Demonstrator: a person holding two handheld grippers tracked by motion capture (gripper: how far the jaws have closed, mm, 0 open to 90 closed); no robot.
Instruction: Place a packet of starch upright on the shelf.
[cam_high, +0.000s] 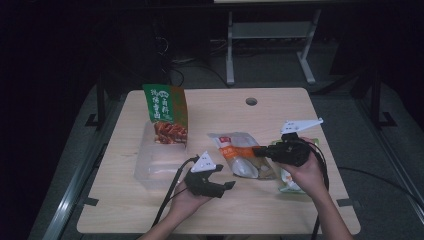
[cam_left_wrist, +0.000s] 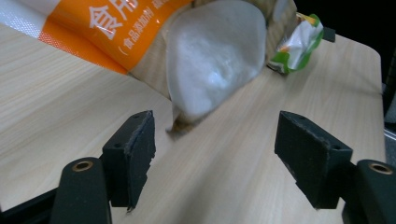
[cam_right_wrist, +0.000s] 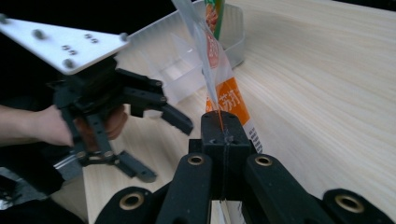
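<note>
Two grippers are held above the wooden table (cam_high: 280, 107), one in each hand. The right gripper (cam_right_wrist: 223, 140) is clamped fully together on the thin edge of one orange and clear plastic bag (cam_right_wrist: 224, 88), which is seen pinched edge-on between its black pads. In the high view this bag (cam_high: 240, 152) lies near the middle of the table, with the right gripper (cam_high: 257, 150) at its right-hand edge. It is a soft, glossy pouch with an orange printed band and pale rounded contents showing through the clear part.

The left gripper (cam_left_wrist: 215, 149) is held with its jaws wide apart and nothing between them; its rubbery black pads stand just short of the near end of the bag (cam_left_wrist: 210, 56), and the bare table is seen between them. In the high view the left gripper (cam_high: 227, 185) sits just in front of the bag.

One small green and white packet (cam_high: 290, 182) lies partly under the right hand (cam_high: 305, 170). One clear plastic tray (cam_high: 155, 165), rectangular and thin-walled, rests at the left of the table, and one tall green packet (cam_high: 167, 112) with a picture of food stands upright in its far end.
</note>
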